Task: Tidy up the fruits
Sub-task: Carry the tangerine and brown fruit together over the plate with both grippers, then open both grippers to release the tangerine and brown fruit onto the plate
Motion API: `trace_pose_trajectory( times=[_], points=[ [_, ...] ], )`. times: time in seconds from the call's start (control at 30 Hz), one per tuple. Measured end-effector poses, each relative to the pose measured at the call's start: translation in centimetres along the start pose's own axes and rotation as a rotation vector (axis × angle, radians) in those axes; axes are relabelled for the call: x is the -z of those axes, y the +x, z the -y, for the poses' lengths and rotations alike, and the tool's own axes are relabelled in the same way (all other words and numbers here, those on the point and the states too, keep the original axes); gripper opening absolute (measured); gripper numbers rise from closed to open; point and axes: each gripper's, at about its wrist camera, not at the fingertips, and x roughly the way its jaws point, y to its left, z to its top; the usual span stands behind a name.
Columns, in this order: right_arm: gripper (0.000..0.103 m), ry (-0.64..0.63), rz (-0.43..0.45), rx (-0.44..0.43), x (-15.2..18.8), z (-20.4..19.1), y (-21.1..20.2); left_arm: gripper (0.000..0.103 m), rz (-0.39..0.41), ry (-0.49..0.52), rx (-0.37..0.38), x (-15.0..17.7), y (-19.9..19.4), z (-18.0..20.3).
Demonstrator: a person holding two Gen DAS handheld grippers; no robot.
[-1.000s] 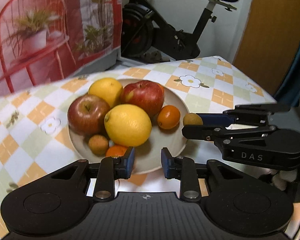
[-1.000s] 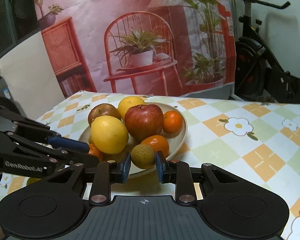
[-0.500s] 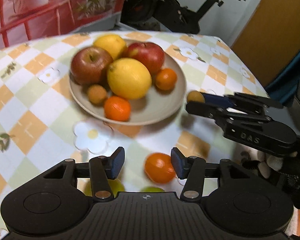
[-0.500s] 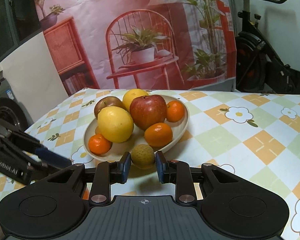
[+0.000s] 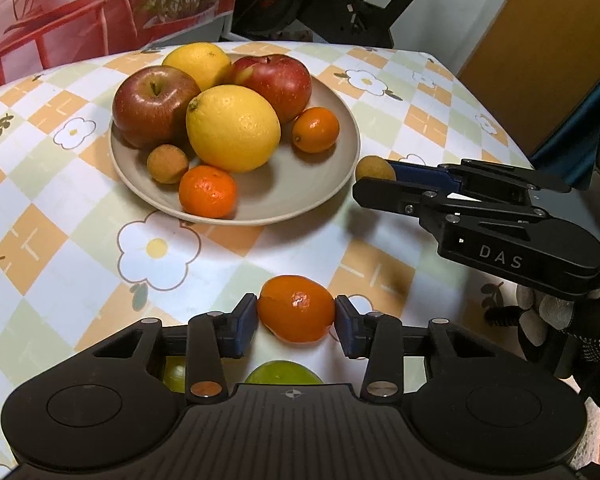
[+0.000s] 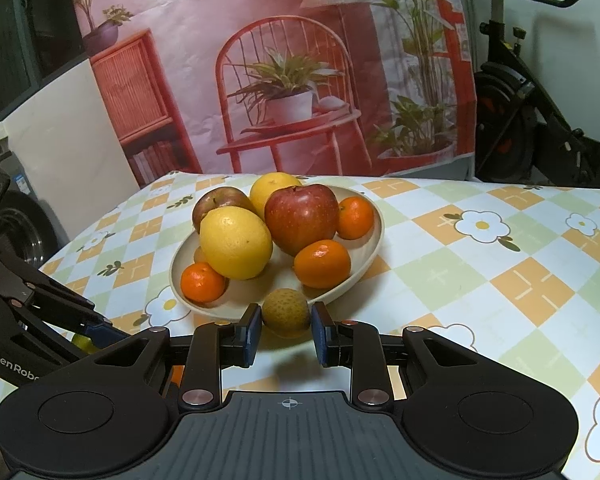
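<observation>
Clamping a mandarin, left tongs; right tongs pinch a longan beside plate rim.

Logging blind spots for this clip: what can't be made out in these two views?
- Green fruits: left wrist view, mostly hidden behind the left gripper body; kind unclear.
- Small brown fruit on the plate: right wrist view, nearly covered by the lemon.
- Left gripper's tangerine: right wrist view, blocked by the right gripper.
</observation>
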Motion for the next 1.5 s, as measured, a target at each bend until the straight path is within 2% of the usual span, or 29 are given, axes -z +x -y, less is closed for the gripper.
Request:
trace_pose_trajectory(
  times=[0.13,0.27,0.33,0.53,1.07,1.17,1.23,1.5],
  points=[
    [0.025,-0.01,0.002,-0.002,-0.2,0.0,0.3,0.044,0.08,0.016,-0.015,-0.9,-1.4,0.2],
    [0.025,-0.013,0.011,0.0,-0.9,0.1,0.6,0.044,0.158,0.088,-0.084,-2.4,-2.3,1.0],
    [0.025,-0.009,0.018,0.004,-1.2,0.3,0.8,0.044,0.173,0.122,-0.101,-3.2,-2.1,1.4],
    [0.025,-0.026,0.012,0.004,-1.8,0.4,1.7,0.044,0.158,0.165,-0.128,-4.0,-0.3,2.1],
    [0.026,-0.033,-0.011,-0.005,-2.0,0.4,3.0,0.045,0.156,0.139,-0.121,-3.8,0.1,1.3],
    [0.026,-0.028,-0.009,-0.005,-2.0,0.5,2.9,0.048,0.154,0.13,-0.123,-3.7,-0.1,1.2],
    [0.026,-0.021,-0.005,-0.002,-1.9,0.6,2.8,0.056,0.158,0.124,-0.129,-3.6,-0.4,1.2],
    [0.028,0.012,0.008,0.012,-1.7,0.7,1.3,0.056,0.184,0.091,-0.139,-3.2,-2.0,0.5]
  ],
)
